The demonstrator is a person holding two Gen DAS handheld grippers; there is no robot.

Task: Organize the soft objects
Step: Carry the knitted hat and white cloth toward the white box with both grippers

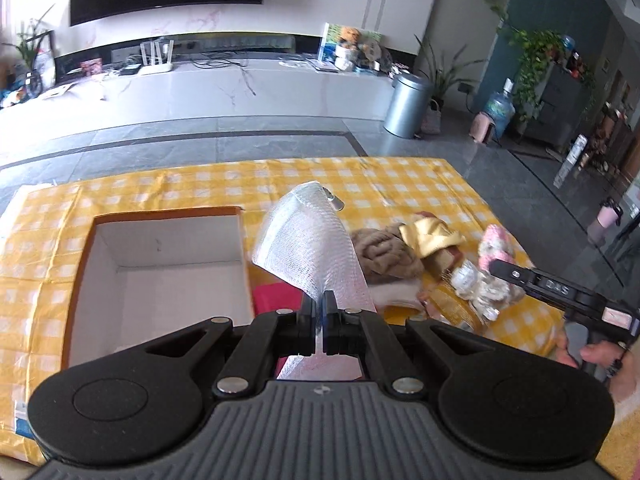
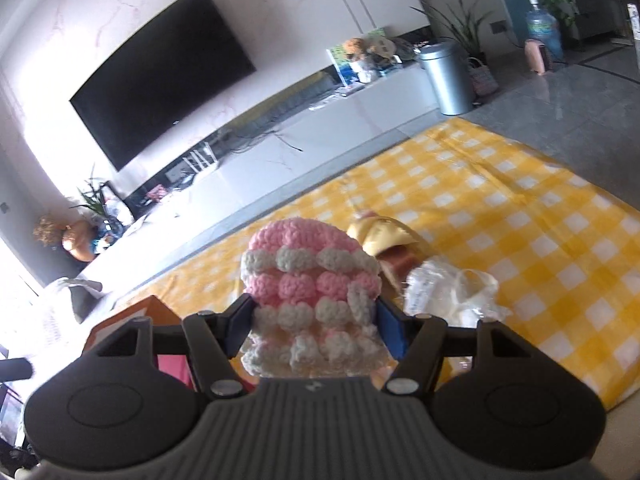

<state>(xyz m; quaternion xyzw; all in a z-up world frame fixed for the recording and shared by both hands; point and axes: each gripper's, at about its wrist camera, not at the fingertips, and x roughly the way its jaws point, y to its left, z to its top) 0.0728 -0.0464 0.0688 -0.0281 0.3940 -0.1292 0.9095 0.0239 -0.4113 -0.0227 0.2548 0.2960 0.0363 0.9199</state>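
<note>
My left gripper [image 1: 319, 300] is shut on a white mesh pouch [image 1: 308, 244] with a small metal zipper pull, held up above the yellow checked cloth [image 1: 400, 184], just right of an open cardboard box [image 1: 168, 264] whose white inside shows nothing in it. My right gripper [image 2: 312, 312] is shut on a pink and white crocheted piece [image 2: 310, 280], lifted off the cloth. In the left wrist view that right gripper [image 1: 496, 266] comes in from the right with the crocheted piece [image 1: 494, 246]. A brown knit item [image 1: 384, 252], a yellow cloth [image 1: 430, 234] and crumpled clear plastic [image 1: 476, 284] lie on the cloth.
A pink item [image 1: 276, 298] lies beside the box. A person's hand [image 1: 596, 354] holds the right gripper's handle. Beyond the cloth are grey floor tiles, a metal bin [image 1: 406, 104], a low white TV bench [image 1: 240, 84] and a wall television [image 2: 160, 76].
</note>
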